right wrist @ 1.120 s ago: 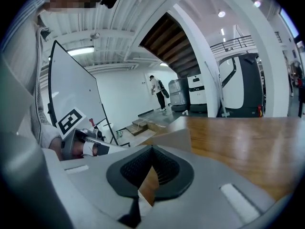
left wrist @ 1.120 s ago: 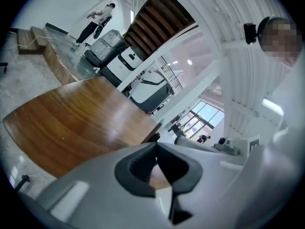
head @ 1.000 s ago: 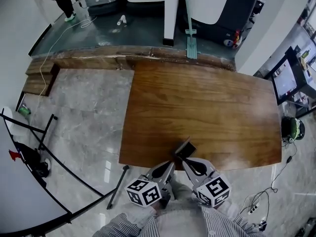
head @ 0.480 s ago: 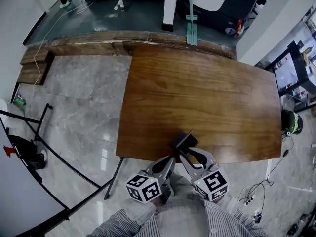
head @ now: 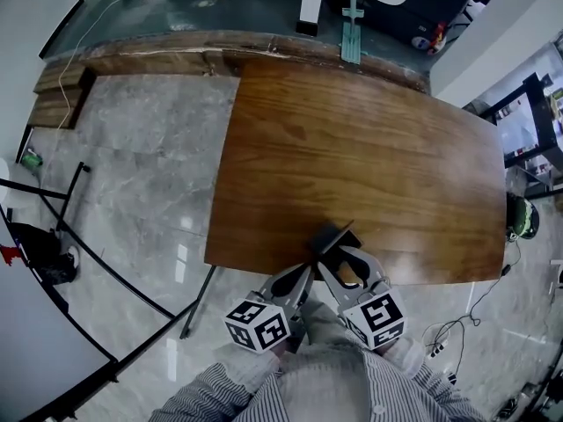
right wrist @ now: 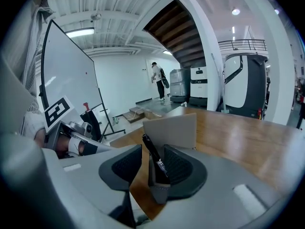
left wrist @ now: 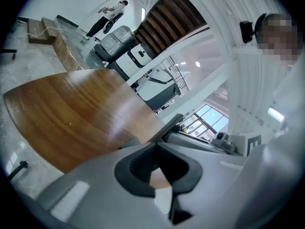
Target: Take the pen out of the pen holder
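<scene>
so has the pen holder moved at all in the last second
No, not that I can see: the pen holder keeps its spot just inside the table's near edge, about midway along it.

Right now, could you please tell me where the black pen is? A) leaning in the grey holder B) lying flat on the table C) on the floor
A: the right gripper view shows the pen leaning in the holder, between the opening jaws of the right tool.
</scene>
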The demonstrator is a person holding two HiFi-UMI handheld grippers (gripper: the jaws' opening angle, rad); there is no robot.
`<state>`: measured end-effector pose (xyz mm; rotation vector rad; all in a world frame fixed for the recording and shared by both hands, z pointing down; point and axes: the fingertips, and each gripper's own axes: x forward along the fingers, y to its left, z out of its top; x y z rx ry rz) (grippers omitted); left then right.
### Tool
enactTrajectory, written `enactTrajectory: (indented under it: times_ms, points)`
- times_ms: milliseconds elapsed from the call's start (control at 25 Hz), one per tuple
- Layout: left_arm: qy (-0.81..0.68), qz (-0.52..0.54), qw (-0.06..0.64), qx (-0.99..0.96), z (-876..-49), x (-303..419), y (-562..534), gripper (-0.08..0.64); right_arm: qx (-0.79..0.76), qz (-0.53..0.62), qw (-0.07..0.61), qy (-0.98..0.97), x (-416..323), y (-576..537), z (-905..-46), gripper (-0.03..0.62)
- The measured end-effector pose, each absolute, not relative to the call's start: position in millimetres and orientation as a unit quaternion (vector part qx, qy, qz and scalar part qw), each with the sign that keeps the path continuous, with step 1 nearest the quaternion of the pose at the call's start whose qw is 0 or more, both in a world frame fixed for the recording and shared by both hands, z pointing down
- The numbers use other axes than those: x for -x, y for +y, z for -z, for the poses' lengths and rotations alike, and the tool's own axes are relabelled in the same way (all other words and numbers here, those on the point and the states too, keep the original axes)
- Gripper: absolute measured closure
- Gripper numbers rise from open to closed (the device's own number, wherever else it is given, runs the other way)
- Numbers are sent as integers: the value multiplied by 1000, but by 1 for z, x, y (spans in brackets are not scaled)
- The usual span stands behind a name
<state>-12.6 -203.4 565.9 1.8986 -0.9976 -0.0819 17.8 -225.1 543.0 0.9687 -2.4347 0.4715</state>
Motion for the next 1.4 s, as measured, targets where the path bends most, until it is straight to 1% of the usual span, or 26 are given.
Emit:
enactTrajectory:
  times_ms: [80, 160, 200, 320, 400, 680, 880, 1200, 1400]
  points:
    - [-412, 37, 479, -774, -568, 15, -205, 552, -362, -171, 239, -884, -19, -227, -544, 460]
    - [-416, 38, 481, -771, -570, 19, -205, 552, -373, -168, 237, -881, -19, -231, -545, 510]
    - [-417, 38, 483, -769, -572, 20, -204, 552, -375, -165, 236, -881, -18, -231, -545, 520]
    - [-418, 37, 486, -766, -573, 21, -201, 552, -377, -161, 236, -881, -19, -230, -544, 526]
    - [-416, 37, 485, -768, -572, 21, -201, 552, -378, -159, 234, -881, -20, -231, -542, 543]
    - [-410, 33, 472, -780, -564, 19, -207, 552, -379, -178, 237, -877, -29, -228, -540, 548]
    - [-404, 30, 453, -794, -546, 17, -215, 552, -389, -174, 222, -877, -37, -234, -524, 548]
    - [-405, 29, 407, -818, -504, 23, -231, 552, -412, -170, 168, -879, -56, -249, -482, 548]
    - [-408, 28, 372, -833, -477, 29, -249, 552, -422, -193, 93, -881, -77, -260, -443, 548]
